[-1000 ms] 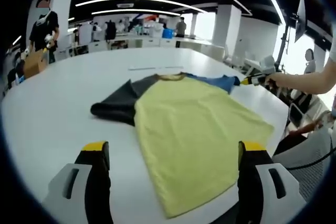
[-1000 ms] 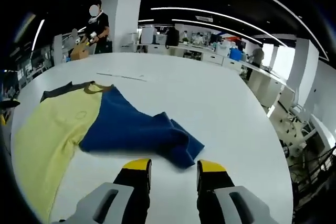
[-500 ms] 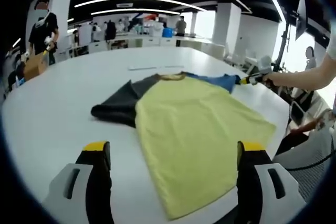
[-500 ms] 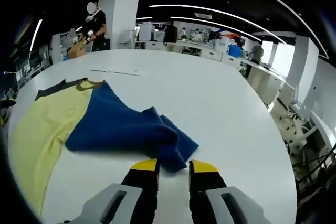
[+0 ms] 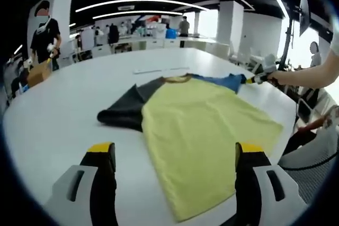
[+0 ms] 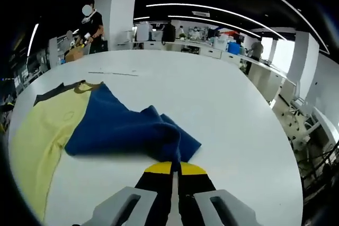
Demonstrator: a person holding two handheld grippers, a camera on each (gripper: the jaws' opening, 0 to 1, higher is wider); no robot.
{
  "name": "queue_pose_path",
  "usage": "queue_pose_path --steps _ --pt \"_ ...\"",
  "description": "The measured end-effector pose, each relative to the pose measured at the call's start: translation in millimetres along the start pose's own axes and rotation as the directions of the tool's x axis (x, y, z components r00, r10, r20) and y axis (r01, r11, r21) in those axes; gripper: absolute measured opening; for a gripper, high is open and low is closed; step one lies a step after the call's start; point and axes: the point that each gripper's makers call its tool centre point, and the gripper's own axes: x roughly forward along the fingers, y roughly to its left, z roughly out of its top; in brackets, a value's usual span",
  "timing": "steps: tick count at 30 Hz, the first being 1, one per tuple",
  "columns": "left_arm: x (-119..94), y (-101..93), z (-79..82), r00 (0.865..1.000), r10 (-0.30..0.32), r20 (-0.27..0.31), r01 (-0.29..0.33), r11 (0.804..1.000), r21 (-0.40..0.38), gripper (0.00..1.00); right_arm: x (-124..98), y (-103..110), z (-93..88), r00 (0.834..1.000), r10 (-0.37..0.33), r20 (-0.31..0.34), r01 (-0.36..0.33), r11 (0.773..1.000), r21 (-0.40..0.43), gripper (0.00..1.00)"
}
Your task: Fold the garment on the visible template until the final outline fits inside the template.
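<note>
Clamping now: right gripper (image 6: 171,166), low centre of right gripper view, has gone from a narrow gap to jaws meeting on the blue sleeve (image 6: 132,130) edge, so the sleeve fold-in looks ready to start. Left gripper (image 5: 175,152) is hanging wide apart w/ nothing in it, bottom of left gripper view, near the hem. Garment (image 5: 204,130), one shirt, is lying flat mid-frame on the white table (image 5: 58,109): one dark sleeve (image 5: 124,110) centre-left, one yellow body, one blue sleeve upper right. Template outline: can't tell.
</note>
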Motion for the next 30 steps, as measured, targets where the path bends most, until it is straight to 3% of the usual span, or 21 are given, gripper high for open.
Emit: queue_pose_path --steps 7,16,22,30 --pt "-2 -0.2 -0.3 1.000 0.005 0.009 -0.005 1.000 -0.002 0.90 -23 22 13.8 0.998 0.061 0.012 -0.060 0.993 -0.105 0.00" --pt "-1 -0.3 0.7 1.000 -0.002 0.013 0.002 1.000 0.002 0.89 -45 38 49.5 0.991 0.107 0.083 -0.096 0.987 -0.127 0.00" --pt "-1 -0.9 0.7 1.000 -0.005 0.015 0.005 1.000 0.005 0.90 -48 51 73.7 0.985 0.137 0.104 -0.114 0.972 -0.203 0.00" --pt "-2 0.0 -2.0 1.000 -0.004 0.011 0.004 1.000 0.000 0.89 -36 63 89.8 0.978 0.186 0.096 -0.155 0.952 -0.263 0.00"
